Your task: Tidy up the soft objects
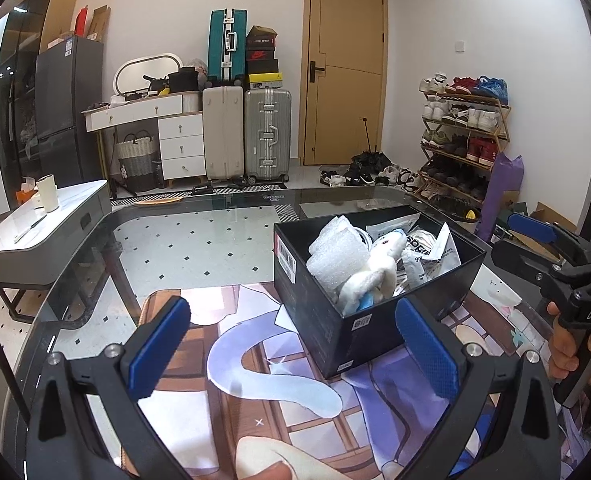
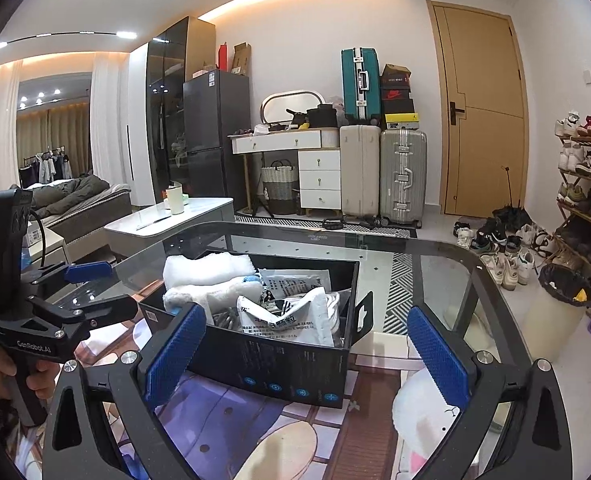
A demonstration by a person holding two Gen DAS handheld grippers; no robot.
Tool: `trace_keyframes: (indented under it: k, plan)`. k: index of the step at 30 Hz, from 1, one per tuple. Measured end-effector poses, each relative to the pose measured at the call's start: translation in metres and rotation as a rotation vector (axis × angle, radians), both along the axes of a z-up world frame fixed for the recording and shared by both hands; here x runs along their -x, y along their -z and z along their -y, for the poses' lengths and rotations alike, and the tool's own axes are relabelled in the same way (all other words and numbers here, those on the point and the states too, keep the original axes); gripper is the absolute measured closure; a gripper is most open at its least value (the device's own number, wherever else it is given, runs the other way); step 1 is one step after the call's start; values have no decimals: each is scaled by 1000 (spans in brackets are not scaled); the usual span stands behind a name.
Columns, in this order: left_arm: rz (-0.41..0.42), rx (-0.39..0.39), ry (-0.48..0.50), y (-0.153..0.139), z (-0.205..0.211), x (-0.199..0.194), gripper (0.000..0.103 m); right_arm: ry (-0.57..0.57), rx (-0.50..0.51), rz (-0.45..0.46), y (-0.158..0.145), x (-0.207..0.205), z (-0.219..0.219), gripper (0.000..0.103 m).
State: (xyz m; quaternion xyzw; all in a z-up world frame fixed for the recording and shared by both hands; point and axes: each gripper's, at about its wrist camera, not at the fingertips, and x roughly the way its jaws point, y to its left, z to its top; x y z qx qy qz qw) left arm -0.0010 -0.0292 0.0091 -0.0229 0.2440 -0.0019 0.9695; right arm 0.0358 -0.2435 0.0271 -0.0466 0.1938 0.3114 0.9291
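Note:
A black box [image 1: 327,320] stands on a printed mat [image 1: 255,400] on the glass table. It holds white foam wrap [image 1: 335,252], a white and blue plush toy [image 1: 375,276] and printed pouches [image 1: 431,256]. My left gripper [image 1: 291,348] is open and empty, just before the box's near corner. In the right wrist view the box [image 2: 279,356] holds rolled white towels [image 2: 211,276] and a pouch [image 2: 291,316]. My right gripper [image 2: 307,352] is open and empty, its fingers either side of the box's near wall. The right gripper also shows in the left wrist view [image 1: 535,248].
The glass table edge [image 2: 435,242] curves round behind the box. A white side table [image 1: 43,220] with a cup stands at the left. Suitcases [image 1: 247,136], a dresser, a shoe rack [image 1: 463,136] and a bin [image 2: 555,312] stand on the floor beyond.

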Motion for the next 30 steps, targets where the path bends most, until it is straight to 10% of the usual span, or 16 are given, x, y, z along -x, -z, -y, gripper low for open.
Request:
trace_keyframes:
  k: [30]
  plan:
    - [16,-14,-1,-1,3,8,0,3,4,16,1,9,-1,1]
